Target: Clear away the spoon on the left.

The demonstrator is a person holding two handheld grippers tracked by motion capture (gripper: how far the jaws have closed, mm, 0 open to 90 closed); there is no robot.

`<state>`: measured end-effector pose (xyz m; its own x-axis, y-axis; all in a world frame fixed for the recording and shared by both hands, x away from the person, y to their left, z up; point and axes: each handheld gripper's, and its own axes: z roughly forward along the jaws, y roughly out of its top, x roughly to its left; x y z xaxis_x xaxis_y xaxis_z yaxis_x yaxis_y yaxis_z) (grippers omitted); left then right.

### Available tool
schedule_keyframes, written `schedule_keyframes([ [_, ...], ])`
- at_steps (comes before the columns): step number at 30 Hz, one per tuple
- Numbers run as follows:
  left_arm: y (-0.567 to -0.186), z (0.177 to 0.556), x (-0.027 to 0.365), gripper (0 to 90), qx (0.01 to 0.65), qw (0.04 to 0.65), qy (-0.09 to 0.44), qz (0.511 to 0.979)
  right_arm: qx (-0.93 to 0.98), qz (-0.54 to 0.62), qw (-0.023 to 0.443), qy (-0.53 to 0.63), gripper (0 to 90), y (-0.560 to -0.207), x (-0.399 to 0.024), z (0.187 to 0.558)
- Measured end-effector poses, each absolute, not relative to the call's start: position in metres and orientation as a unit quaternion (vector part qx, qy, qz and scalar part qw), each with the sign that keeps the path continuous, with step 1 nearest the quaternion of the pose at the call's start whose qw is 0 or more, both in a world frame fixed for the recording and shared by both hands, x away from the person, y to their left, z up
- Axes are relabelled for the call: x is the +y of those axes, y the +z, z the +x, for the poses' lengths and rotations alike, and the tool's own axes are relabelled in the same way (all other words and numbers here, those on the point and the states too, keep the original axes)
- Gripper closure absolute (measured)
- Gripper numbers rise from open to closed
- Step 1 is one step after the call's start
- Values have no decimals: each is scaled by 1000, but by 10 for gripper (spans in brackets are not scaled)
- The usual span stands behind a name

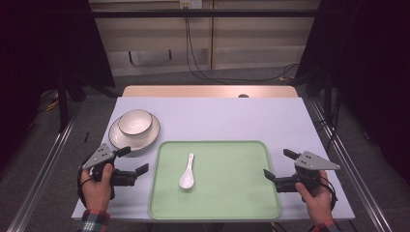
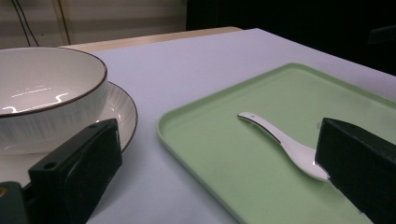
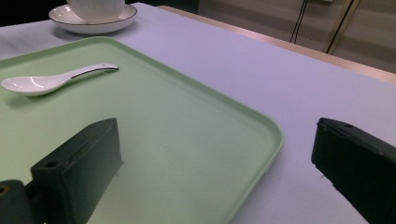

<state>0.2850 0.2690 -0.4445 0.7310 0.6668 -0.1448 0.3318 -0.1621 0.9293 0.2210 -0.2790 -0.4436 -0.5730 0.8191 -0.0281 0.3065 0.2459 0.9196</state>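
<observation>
- We are holding the left gripper (image 1: 133, 160) at the tabletop's (image 1: 232, 116) near left, jaws apart and gripping nothing, just left of the green tray (image 1: 241, 193).
- We are holding the right gripper (image 1: 279, 163) at the tray's right edge, jaws likewise apart and empty.
- A white spoon (image 1: 187, 172) is lying on the tray, left of its middle.
- Farther back on the left, a white bowl (image 1: 135, 121) is sitting on a plate (image 1: 116, 137).

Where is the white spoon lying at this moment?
In the high view, the white spoon lies on the green tray, left of its middle, handle pointing away from the person. The bowl on its plate stands off the tray's far-left corner.
</observation>
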Motion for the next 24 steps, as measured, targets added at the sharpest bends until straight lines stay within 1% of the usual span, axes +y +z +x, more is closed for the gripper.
schedule_keyframes([
  [4, -448, 285, 273, 11, 334, 554, 142, 749, 741, 381, 265, 484, 9, -443, -280, 221],
  [9, -449, 285, 280, 13, 330, 551, 144, 753, 743, 379, 263, 486, 9, -444, -279, 221],
  [13, -449, 282, 282, 17, 339, 554, 153, 744, 741, 381, 263, 486, 9, -443, -281, 221],
  [24, -451, 281, 285, 21, 338, 546, 153, 751, 744, 380, 261, 483, 9, -445, -279, 224],
])
